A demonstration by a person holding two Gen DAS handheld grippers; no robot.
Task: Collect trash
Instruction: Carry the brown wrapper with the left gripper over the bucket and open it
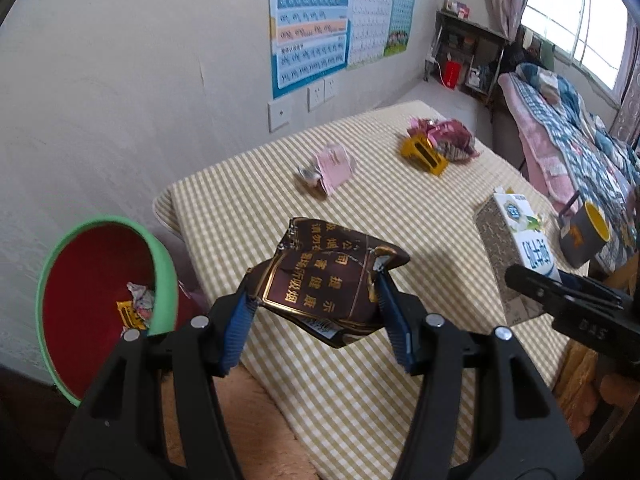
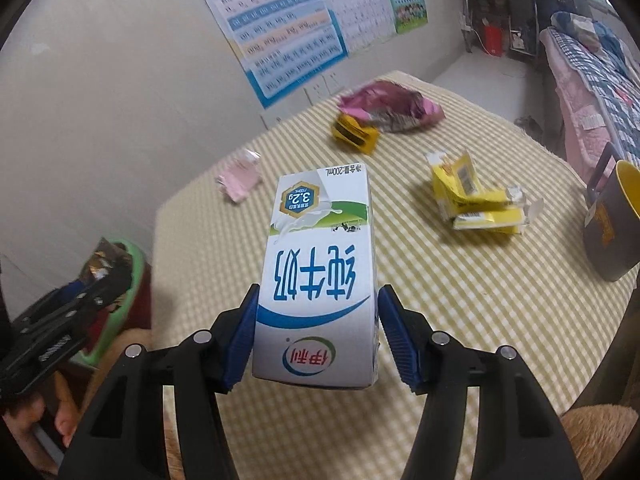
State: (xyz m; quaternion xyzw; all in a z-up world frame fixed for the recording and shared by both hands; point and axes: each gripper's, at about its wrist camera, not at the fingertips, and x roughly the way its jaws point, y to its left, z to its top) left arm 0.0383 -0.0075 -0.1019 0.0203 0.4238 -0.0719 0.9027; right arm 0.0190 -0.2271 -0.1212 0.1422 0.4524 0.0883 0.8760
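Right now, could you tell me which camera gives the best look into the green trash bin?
The left wrist view: the green trash bin faces the camera, showing its red inside and wrappers at the bottom. In the right wrist view only a bit of its rim shows behind the left tool.

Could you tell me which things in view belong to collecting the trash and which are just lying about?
Job: crumpled brown pack in the left gripper; milk carton in the right gripper; green bin; pink wrapper, purple bag, yellow boxes on the table.

Lying about: grey mug, wall posters.
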